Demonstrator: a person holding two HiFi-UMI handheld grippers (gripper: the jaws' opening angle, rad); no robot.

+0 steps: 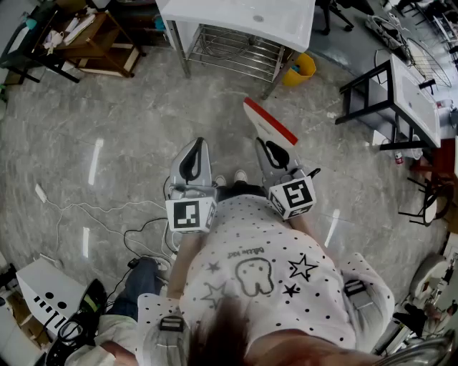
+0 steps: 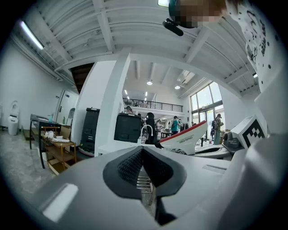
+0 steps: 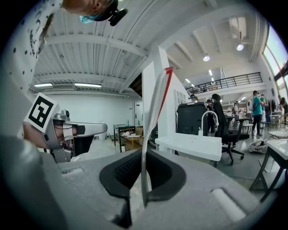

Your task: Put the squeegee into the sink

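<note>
Your left gripper (image 1: 195, 149) has its fingers clenched on nothing, pads pressed together. Just beside it, your right gripper (image 1: 274, 149) has its fingers clamped on the squeegee (image 1: 268, 123), whose thin body stands upright between the pads, red edge aimed ahead. Loose cables (image 1: 107, 211) trail on the floor (image 1: 129, 121) to your left; ahead it's open. A yellow bucket (image 1: 304, 68) sits by the sink's right leg, possibly touching. The sink (image 1: 215, 32) is well beyond the squeegee.

Far part of the sink (image 1: 215, 14) past the top edge — squeegee (image 1: 268, 123) handle lost inside the right claw (image 1: 270, 146).
</note>
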